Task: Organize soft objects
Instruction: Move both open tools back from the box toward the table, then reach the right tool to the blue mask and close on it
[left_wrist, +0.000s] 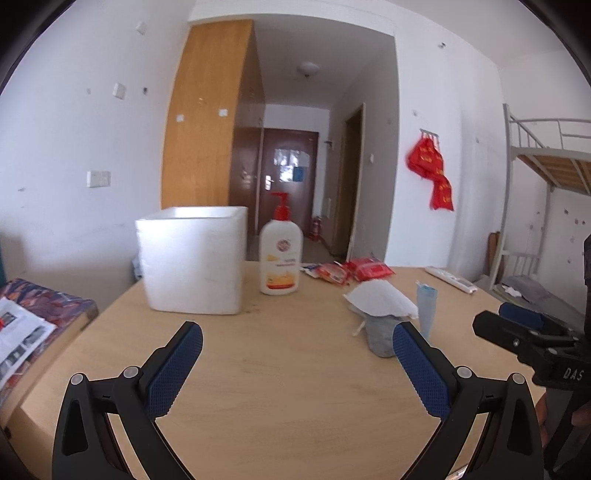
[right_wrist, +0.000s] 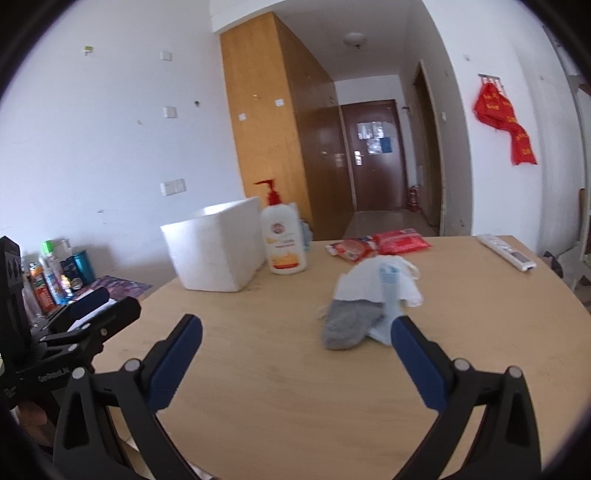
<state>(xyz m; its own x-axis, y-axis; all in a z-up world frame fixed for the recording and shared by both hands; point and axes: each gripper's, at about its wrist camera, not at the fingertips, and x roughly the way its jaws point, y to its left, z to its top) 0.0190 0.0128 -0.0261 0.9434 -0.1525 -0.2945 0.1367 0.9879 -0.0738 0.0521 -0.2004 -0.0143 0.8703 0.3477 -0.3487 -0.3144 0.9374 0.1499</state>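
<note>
Left black hand-held gripper with blue textured pads (left_wrist: 297, 341): jaws spread wide, nothing between them, held level above the pale wooden desk (left_wrist: 280, 369), pointing forward. Right black hand-held gripper with blue textured pads (right_wrist: 295, 339): same pose, jaws wide apart and empty, held over the desk. Each shows at the edge of the other's view, so the two sit side by side, near but apart; a bit of the person's hand (left_wrist: 581, 415) shows behind the right one.
</note>
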